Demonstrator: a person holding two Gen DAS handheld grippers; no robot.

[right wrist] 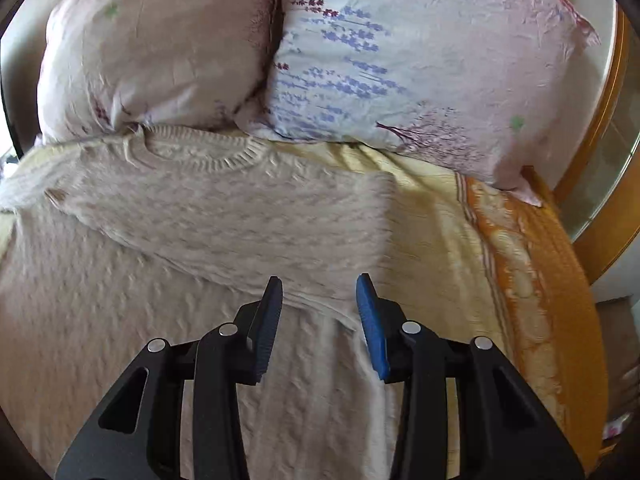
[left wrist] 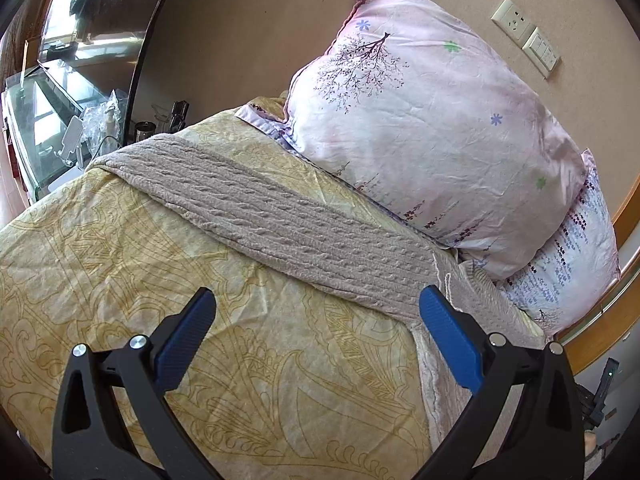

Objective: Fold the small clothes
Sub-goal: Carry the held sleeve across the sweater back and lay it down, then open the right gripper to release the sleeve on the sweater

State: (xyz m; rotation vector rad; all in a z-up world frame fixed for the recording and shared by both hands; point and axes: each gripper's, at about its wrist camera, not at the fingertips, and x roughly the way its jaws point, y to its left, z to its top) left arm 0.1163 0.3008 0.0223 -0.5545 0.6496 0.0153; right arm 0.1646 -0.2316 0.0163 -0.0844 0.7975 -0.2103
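Observation:
A beige cable-knit sweater (right wrist: 224,216) lies spread on the yellow patterned bedspread (left wrist: 120,248), its ribbed collar toward the pillows. One sleeve is folded across the body, and its cuff edge lies between the fingers of my right gripper (right wrist: 319,284), which is open just above the fabric. In the left wrist view the other sleeve (left wrist: 280,216) stretches out long across the bed. My left gripper (left wrist: 316,300) is wide open and empty above the bedspread, just short of that sleeve.
Two floral pillows (left wrist: 432,120) lean against the beige wall behind the sweater. A wooden bed frame (right wrist: 608,128) curves on the right. A cluttered glass table (left wrist: 52,120) stands beyond the bed's far left edge. Wall sockets (left wrist: 528,36) sit above the pillows.

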